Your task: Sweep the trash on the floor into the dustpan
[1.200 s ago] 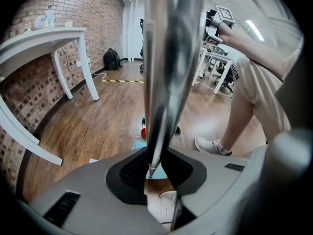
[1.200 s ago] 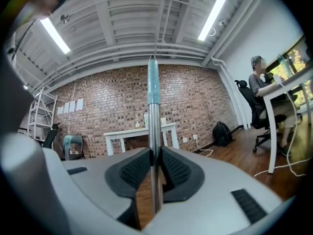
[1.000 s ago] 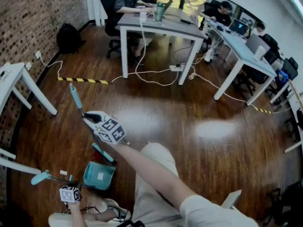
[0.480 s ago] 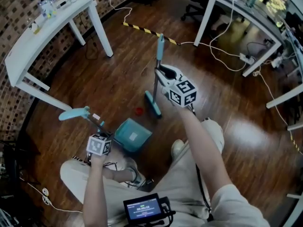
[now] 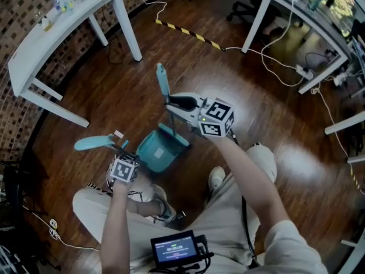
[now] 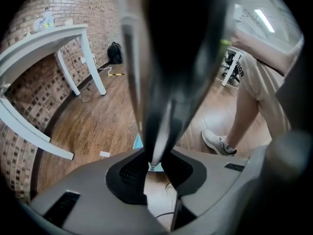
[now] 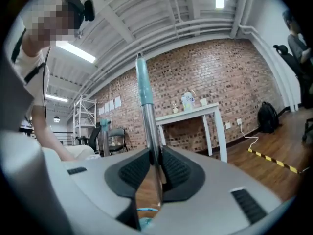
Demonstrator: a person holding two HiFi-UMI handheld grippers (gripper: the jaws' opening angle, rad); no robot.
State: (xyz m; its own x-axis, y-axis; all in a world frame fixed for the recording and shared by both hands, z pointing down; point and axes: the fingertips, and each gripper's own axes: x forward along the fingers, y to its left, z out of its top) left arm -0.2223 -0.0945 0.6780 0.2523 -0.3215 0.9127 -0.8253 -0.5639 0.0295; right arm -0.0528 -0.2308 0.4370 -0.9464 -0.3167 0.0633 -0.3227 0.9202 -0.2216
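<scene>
In the head view a teal dustpan (image 5: 158,150) sits on the wood floor in front of the person's feet. Its long handle, which ends in a teal grip (image 5: 94,143), slants up to the left. My left gripper (image 5: 121,154) is shut on that handle; in the left gripper view the dark shaft (image 6: 161,106) rises out of the shut jaws. My right gripper (image 5: 174,104) is shut on the broom's metal shaft (image 7: 151,131), whose teal end (image 5: 162,80) points up and away. The broom's lower end reaches the dustpan's far edge. A white paper scrap (image 5: 118,134) lies left of the pan.
A white table (image 5: 57,33) stands at the upper left by the brick wall. Grey desks (image 5: 302,13) with trailing cables (image 5: 274,44) are at the upper right, beyond a yellow-black tape strip (image 5: 188,32). The person's shoe (image 5: 215,177) is beside the pan.
My right gripper has swung the broom left and nearer, bringing its lower end to the dustpan. The small red piece seen on the floor before is out of sight. The left gripper still holds the dustpan's handle.
</scene>
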